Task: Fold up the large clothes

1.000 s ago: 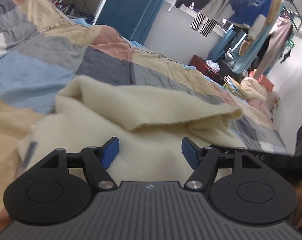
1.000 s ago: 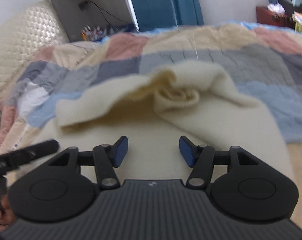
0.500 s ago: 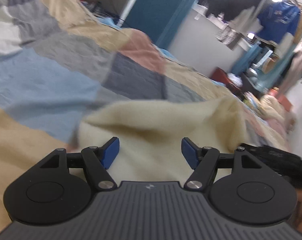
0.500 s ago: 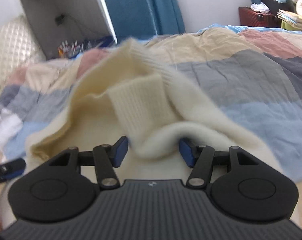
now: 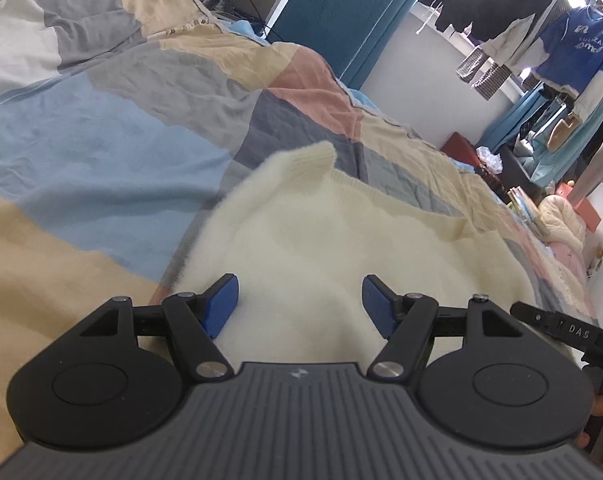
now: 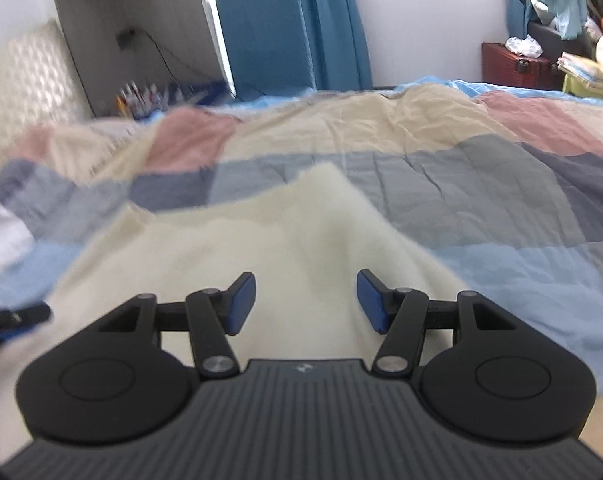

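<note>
Lying on the patchwork quilt (image 5: 101,152), the fluffy cream knit sweater (image 5: 341,248) stretches toward 12 o'clock beneath left gripper (image 5: 299,302) and right gripper (image 6: 306,300), both gaping, gripping nothing

We see the cream sweater (image 5: 341,248) lying flatter on the patchwork quilt (image 5: 101,152) than a second ago, when it was bunched in raised folds. Half a second ago a thick fold stood between the blue pads of our right gripper (image 6: 306,303); now that gap is empty, with the knit spread below. A ribbed cuff (image 5: 309,160) now pokes up at the sweater's far edge.
</note>
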Demonstrator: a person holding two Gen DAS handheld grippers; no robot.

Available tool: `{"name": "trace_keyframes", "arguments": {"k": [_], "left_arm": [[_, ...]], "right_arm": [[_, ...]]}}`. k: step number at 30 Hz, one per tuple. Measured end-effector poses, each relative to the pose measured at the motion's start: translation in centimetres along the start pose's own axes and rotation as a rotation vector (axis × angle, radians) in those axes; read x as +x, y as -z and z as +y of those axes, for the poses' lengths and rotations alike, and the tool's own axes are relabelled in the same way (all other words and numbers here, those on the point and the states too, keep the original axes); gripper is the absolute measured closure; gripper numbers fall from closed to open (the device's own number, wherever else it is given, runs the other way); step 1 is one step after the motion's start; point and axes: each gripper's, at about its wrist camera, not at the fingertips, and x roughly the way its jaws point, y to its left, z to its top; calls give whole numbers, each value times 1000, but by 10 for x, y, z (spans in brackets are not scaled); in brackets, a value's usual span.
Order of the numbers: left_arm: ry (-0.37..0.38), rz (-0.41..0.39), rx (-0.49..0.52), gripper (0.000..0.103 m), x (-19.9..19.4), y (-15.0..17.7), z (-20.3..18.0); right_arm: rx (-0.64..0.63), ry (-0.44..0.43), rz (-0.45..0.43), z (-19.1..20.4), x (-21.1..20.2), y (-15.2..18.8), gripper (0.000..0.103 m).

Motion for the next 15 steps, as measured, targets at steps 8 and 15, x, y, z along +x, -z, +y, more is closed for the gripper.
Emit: {"name": "trace_keyframes", "arguments": {"k": [8, 15], "left_arm": [[-25, 6, 26, 30, -1, 3, -1], [-40, -3, 49, 30, -5, 7, -4]], "right_arm": [[69, 49, 15, -27, 6, 7, 46], [66, 51, -17, -21, -10, 7, 46]]}}
